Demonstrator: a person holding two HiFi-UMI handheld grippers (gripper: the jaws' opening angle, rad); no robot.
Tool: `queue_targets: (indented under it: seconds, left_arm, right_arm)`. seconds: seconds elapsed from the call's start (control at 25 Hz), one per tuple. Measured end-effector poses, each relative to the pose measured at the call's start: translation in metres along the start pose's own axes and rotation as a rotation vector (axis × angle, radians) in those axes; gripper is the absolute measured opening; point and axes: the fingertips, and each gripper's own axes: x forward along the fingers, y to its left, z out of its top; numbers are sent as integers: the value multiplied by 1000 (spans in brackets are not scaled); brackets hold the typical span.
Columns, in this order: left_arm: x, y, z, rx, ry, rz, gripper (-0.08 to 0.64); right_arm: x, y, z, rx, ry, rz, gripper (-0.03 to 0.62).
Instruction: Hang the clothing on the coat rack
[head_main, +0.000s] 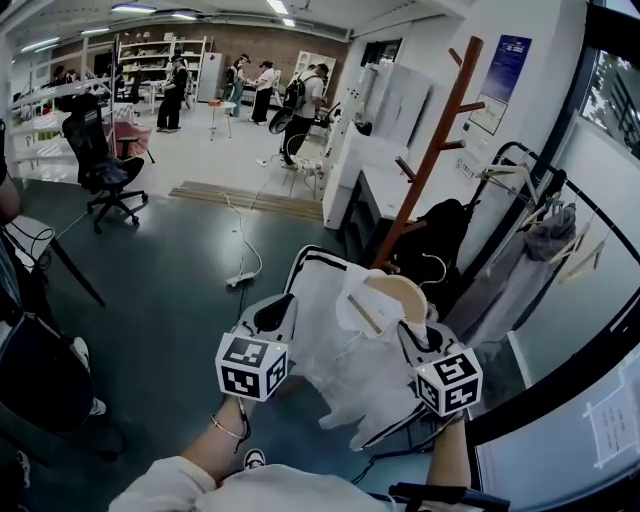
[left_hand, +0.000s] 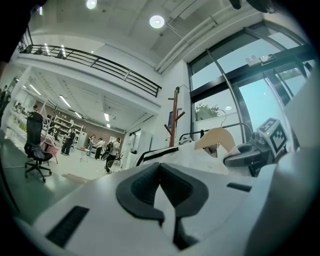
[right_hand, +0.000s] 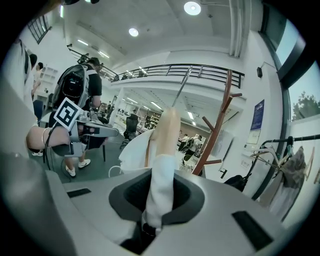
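A white garment (head_main: 340, 360) with black stripes hangs on a wooden hanger (head_main: 400, 295), held up between my two grippers in the head view. My left gripper (head_main: 272, 316) is shut on the garment's left shoulder; white cloth (left_hand: 172, 155) runs away from its closed pads. My right gripper (head_main: 415, 338) is shut on the right shoulder. Its pads pinch the cloth (right_hand: 160, 190) wrapped over the hanger's arm (right_hand: 167, 130). The brown wooden coat rack (head_main: 440, 150) stands beyond the garment, apart from it. It also shows as the coat rack (right_hand: 218, 120) and the coat rack (left_hand: 173, 117).
A black bag (head_main: 440, 230) sits at the rack's foot. A black clothes rail (head_main: 545, 215) with hangers and grey clothing stands right of it, by the window wall. A cable and power strip (head_main: 240, 275) lie on the floor. An office chair (head_main: 100, 160) and people stand farther back.
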Motion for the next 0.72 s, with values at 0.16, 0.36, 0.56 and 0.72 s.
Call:
queue_targets:
  seconds: [0.16, 0.36, 0.56, 0.72]
  left_arm:
    - [23, 14, 2, 8, 3, -16, 8]
    - [52, 34, 7, 9, 6, -34, 8]
    - [82, 43, 10, 9, 0, -54, 8]
    - [93, 48, 4, 8, 4, -73, 8]
  right_arm:
    - [23, -13, 2, 13, -5, -5, 46]
    - [50, -25, 15, -11, -8, -1, 46]
    - [69, -40, 18, -24, 0, -2, 46]
    - [80, -40, 17, -24, 0, 8, 46]
